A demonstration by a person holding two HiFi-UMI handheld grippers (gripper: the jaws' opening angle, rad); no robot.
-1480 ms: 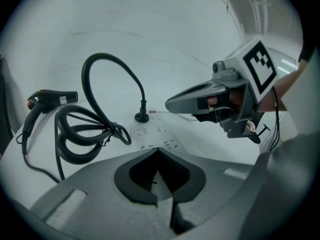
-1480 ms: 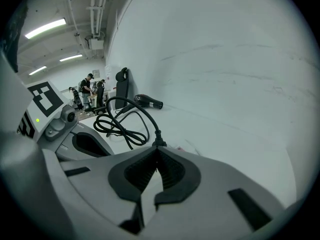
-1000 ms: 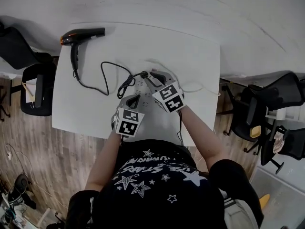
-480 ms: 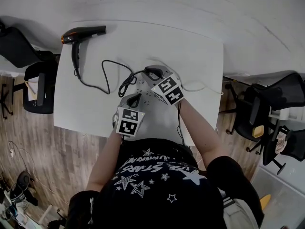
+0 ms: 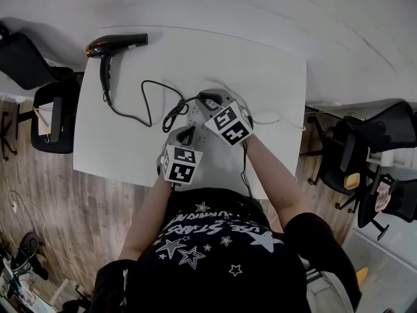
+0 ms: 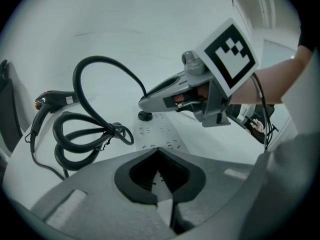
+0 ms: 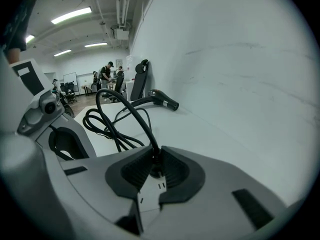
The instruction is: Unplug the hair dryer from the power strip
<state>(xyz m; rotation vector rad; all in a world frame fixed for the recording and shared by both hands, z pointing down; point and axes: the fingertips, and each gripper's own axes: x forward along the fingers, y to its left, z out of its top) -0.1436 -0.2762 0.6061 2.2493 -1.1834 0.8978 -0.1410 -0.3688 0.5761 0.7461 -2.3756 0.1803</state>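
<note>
**Head view.** White table (image 5: 267,64). Hair dryer (image 5: 117,44) lies at its far left corner, well apart from both claws. Black cord (image 5: 146,103) loops towards the power strip (image 5: 193,117), which is mostly covered by the left gripper (image 5: 186,135) and right gripper (image 5: 210,100).

**Left gripper view.** Left gripper (image 6: 158,153) has its jaw tips together over the strip's (image 6: 157,134) near end. White shows behind them, and a pinch cannot be confirmed. Plug (image 6: 145,116) sits on the strip beneath the right gripper (image 6: 145,104).

**Right gripper view.** Right gripper (image 7: 152,156) is clamped on the black plug (image 7: 154,165). The prongs are hidden. The socket face (image 7: 150,196) lies below, and the dryer (image 7: 162,99) beyond.
</note>
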